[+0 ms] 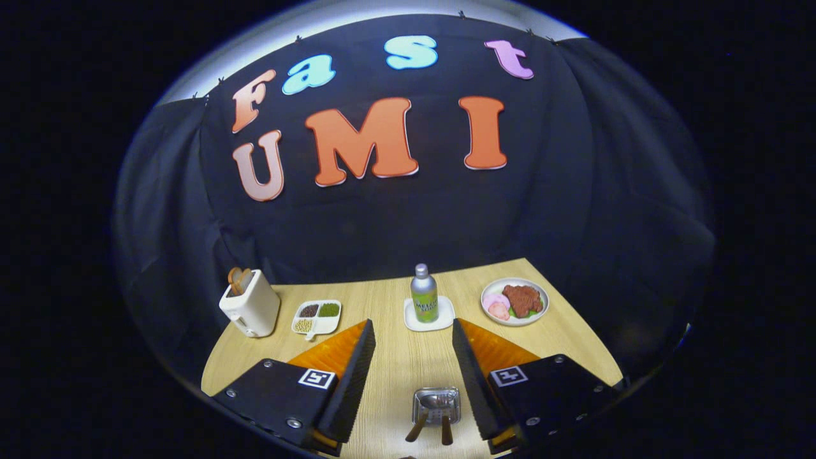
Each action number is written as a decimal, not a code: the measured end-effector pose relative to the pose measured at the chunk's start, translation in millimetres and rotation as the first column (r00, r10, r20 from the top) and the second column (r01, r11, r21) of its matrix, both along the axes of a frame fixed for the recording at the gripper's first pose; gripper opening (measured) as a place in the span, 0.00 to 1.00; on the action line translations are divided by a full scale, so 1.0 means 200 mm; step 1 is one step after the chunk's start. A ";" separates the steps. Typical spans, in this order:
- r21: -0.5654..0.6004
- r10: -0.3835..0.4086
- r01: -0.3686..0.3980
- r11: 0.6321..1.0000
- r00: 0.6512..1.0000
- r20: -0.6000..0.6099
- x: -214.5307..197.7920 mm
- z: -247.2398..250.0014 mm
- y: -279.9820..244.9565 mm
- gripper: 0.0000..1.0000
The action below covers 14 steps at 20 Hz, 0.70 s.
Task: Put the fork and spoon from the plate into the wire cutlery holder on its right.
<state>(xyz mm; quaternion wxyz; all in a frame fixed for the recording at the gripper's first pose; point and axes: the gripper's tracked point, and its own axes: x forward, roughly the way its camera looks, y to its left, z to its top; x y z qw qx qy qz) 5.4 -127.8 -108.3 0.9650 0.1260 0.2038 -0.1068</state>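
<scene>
A small square metal plate [436,394] lies on the wooden table, low between my two fingers and nearer the right one. Two utensils with brown wooden handles rest in it, handles pointing toward me. The left one [419,426] looks like the spoon and the right one [447,431] like the fork, though their heads are too small to tell apart surely. My gripper [412,326] is open and holds nothing. Its black fingers [354,376] stand wide on either side of the plate and reach beyond it.
Beyond the fingertips a green-labelled bottle [424,294] stands on a white coaster [429,315]. A plate of food [514,301] sits to its right. On the left are a white toaster [250,303] and a divided dish of beans [317,317]. The black cloth wall rises behind the table.
</scene>
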 end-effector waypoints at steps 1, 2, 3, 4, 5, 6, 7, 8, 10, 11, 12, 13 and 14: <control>-0.018 -0.004 0.005 1.000 0.999 0.039 0.01 0.06 -0.01 0.76; -0.038 -0.010 0.012 0.999 0.997 0.075 0.02 0.12 -0.03 0.81; -0.060 -0.010 0.017 0.998 0.993 0.114 0.03 0.19 -0.04 0.82; -0.080 -0.012 0.023 0.997 0.989 0.144 0.03 0.24 -0.05 0.84; -0.093 -0.011 0.028 0.995 0.985 0.172 0.03 0.29 -0.05 0.84; -0.102 -0.011 0.032 0.994 0.980 0.196 0.04 0.34 -0.05 0.84; -0.101 -0.010 0.033 0.994 0.975 0.221 0.04 0.38 -0.04 0.84; -0.095 -0.009 0.033 0.995 0.970 0.243 0.03 0.42 -0.02 0.84; -0.089 -0.004 0.031 0.996 0.959 0.283 0.02 0.49 -0.01 0.84; -0.098 -0.005 0.035 0.995 0.955 0.297 0.02 0.51 -0.01 0.84; -0.110 -0.003 0.039 0.993 0.952 0.305 0.02 0.52 -0.01 0.84; -0.121 -0.005 0.045 0.992 0.952 0.307 0.01 0.52 -0.02 0.84; -0.124 -0.003 0.044 0.991 0.951 0.311 0.00 0.53 -0.01 0.84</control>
